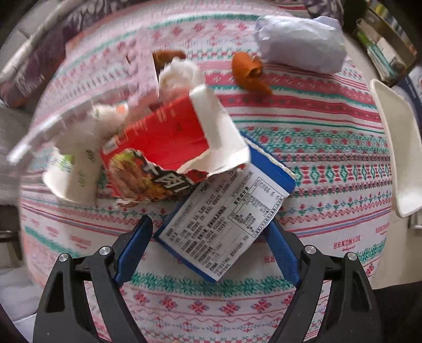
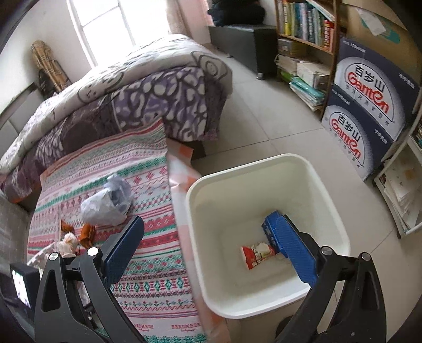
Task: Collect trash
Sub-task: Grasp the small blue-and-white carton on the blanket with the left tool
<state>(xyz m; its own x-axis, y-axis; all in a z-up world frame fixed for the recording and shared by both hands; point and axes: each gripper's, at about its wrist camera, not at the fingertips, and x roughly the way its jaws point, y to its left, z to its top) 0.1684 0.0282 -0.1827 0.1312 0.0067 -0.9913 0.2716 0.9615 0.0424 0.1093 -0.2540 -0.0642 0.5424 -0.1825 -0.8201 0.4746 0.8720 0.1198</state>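
Blue fingers of the left gripper (image 1: 211, 232) stand apart around a blue carton (image 1: 226, 219) on the patterned cloth (image 1: 316, 163); whether they touch it I cannot tell. Left of it lie a torn red wrapper (image 1: 158, 147) and white tissue (image 1: 79, 137), beyond it orange peel (image 1: 248, 71) and crumpled paper (image 1: 300, 44). Right gripper (image 2: 208, 237) hangs open and empty over the white bin (image 2: 263, 298), which holds a red packet (image 2: 255, 256) and a blue box (image 2: 271, 224)

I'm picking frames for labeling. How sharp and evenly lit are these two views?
Left wrist: motion blur smears the upper-left trash, though the blue carton label stays legible. Right wrist: mostly sharp, the window blown out, the white bin evenly lit. Both bend straight lines, fisheye-style.
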